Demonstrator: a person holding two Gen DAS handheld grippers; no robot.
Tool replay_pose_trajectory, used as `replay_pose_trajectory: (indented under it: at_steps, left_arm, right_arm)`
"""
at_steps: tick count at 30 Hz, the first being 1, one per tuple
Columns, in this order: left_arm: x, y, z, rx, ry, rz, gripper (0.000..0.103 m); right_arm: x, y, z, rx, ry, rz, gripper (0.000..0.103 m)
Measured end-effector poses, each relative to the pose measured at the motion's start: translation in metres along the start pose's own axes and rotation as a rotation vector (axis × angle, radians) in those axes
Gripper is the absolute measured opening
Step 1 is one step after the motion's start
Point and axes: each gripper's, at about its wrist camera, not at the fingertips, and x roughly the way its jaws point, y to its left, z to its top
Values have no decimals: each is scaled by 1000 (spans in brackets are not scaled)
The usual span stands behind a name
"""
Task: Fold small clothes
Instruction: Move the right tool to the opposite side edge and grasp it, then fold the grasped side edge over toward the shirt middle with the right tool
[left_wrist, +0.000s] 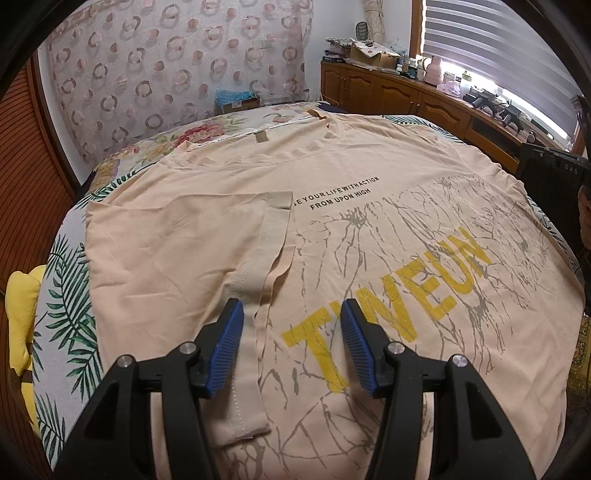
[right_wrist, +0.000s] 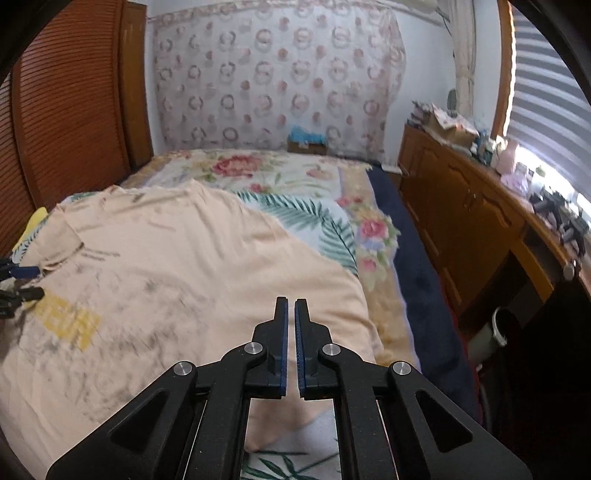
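Meanwhile the peach T-shirt (left_wrist: 369, 236) is lying flat on the floral bedspread (right_wrist: 295, 206), its left sleeve (left_wrist: 207, 236) already folded in, while the left gripper (left_wrist: 291, 347) is hovering half-open and empty over it and the right gripper (right_wrist: 291, 325) is sitting closed, seemingly pinching nothing, so gripping the right side likely comes next.

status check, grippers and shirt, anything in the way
Left gripper open above folded-in sleeve. Right gripper shut, nothing visibly pinched. Peach t-shirt flat on bed, one side folded. Nothing blocking.
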Motion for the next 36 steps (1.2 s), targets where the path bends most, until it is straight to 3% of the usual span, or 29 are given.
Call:
replay_pose_trajectory:
  at_steps: [3,5,7,10,15,17,18,19,20,27,31,36]
  left_arm:
    - [0,0,0,0,0,0,54]
    - [0,0,0,0,1,-3,54]
    - [1,1,1,-4,2,-9,55]
    - [1,1,1,2,0,-2,55]
    - [2,4,1,-1,1,-5,56]
    - [2,5,1,-4,1,-7,56]
    - [2,5,1,-3,1,-5,56]
    - [2,5,1,-2,1,-5,56]
    - [2,5,1,-2,0,-4,56]
    - [2,7,1,-4,0,-1,57]
    - [2,4,0,-5,0,-2,57]
    - [-2,2,-1,0,-12,4,57]
  right_arm:
    - [2,-2,2,20,9,-2,4]
    - [11,-8,-3,26,34,-75,30]
    - [23,-20,-11,55,74,-98,42]
    - [39,-36,-24,86,143,-109,43]
    - [46,-52,-38,147,183,-74,42]
    - [43,-51,-38,151,180,-44,22]
    - [42,-47,-39,138,176,-62,17]
    - [41,-44,-38,118,173,-87,4]
    - [40,-43,-38,105,172,-83,2]
    - [23,-27,-22,58,70,-82,1]
    - [0,7,8,0,-24,-1,1]
    - [-14,69,33,-80,-58,157,1]
